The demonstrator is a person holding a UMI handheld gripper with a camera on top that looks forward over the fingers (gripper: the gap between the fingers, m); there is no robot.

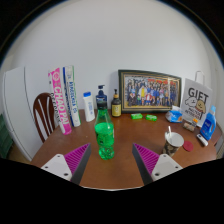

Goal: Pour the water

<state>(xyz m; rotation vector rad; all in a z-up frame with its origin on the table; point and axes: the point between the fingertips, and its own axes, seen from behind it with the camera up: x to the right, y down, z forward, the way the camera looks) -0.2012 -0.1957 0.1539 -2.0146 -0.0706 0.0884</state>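
A green plastic bottle (104, 136) with a green cap stands upright on the brown wooden table (112, 170), just ahead of my fingers and a little left of their midline. A cup (174, 143) with a dark inside stands on the table to the right, beyond my right finger. My gripper (113, 158) is open and empty, its two pink pads wide apart, the left fingertip (78, 155) and the right one low over the table. The bottle is beyond the fingertips, not between them.
At the back of the table stand upright boxes (65, 99), a white bottle (88, 106), a dark bottle (101, 98), a small amber bottle (116, 103), a framed picture (149, 91), a "GIFT" card (196, 103) and a blue bottle (208, 124). A wooden chair (42, 113) is at the left.
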